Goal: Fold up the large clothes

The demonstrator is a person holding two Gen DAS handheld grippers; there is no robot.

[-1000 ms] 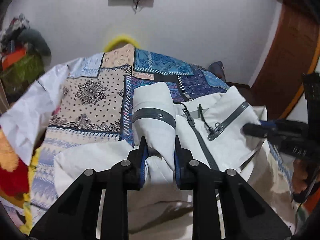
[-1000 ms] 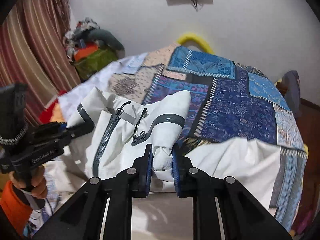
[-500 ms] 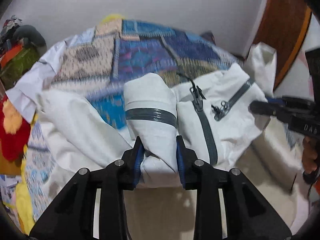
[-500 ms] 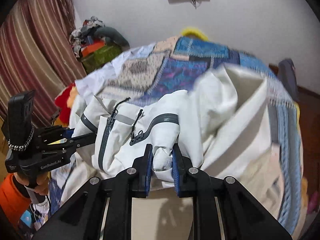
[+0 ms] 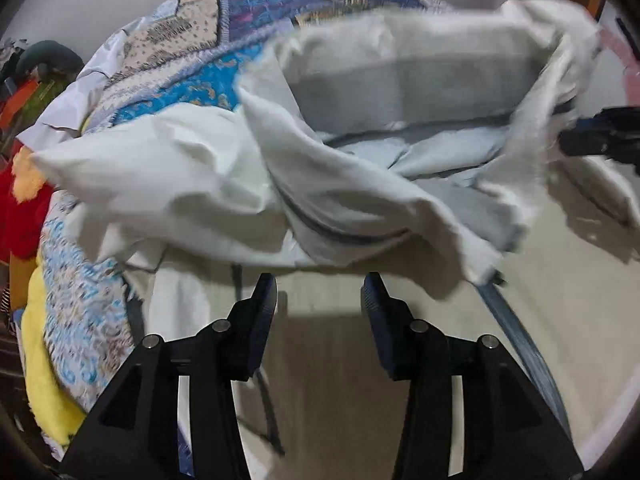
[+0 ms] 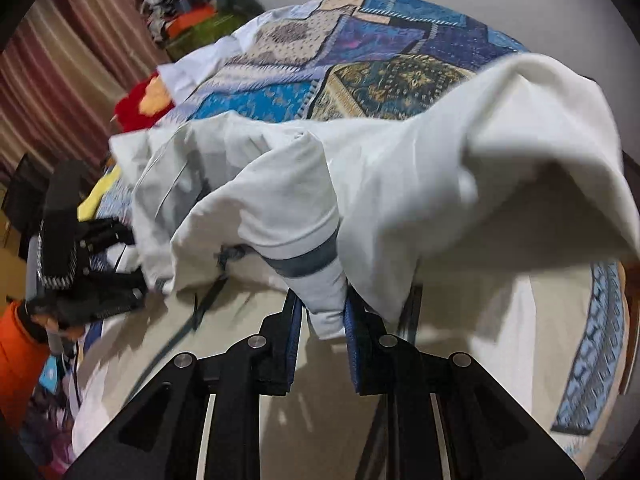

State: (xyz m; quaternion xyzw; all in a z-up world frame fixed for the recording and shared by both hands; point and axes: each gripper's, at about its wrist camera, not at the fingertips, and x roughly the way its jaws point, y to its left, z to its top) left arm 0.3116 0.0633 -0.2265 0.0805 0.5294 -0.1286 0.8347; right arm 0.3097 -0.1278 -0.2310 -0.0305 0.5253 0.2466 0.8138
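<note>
A large white jacket point(image 5: 360, 184) with grey bands lies bunched and partly in the air over the bed, blurred by motion. My left gripper point(image 5: 319, 284) is just short of its near hem; its jaws are opening and nothing is between them. My right gripper point(image 6: 323, 308) is shut on a white sleeve cuff point(image 6: 316, 272) with a grey band, and the jacket point(image 6: 400, 168) billows over and to the right of it. The right gripper's tip point(image 5: 600, 140) shows at the right edge of the left wrist view, against the cloth.
A patchwork bedspread point(image 6: 360, 40) in blue and beige covers the bed behind the jacket. Cream cloth with a grey zip strip point(image 5: 516, 340) lies under both grippers. A red and yellow blanket point(image 5: 24, 208) and a clothes pile point(image 6: 192, 4) sit at the left, by striped curtains point(image 6: 60, 40).
Both grippers swept down and toward the near side, dragging the jacket over itself. The left gripper let go of the sleeve it held and its jaws spread apart. The right gripper kept its grip.
</note>
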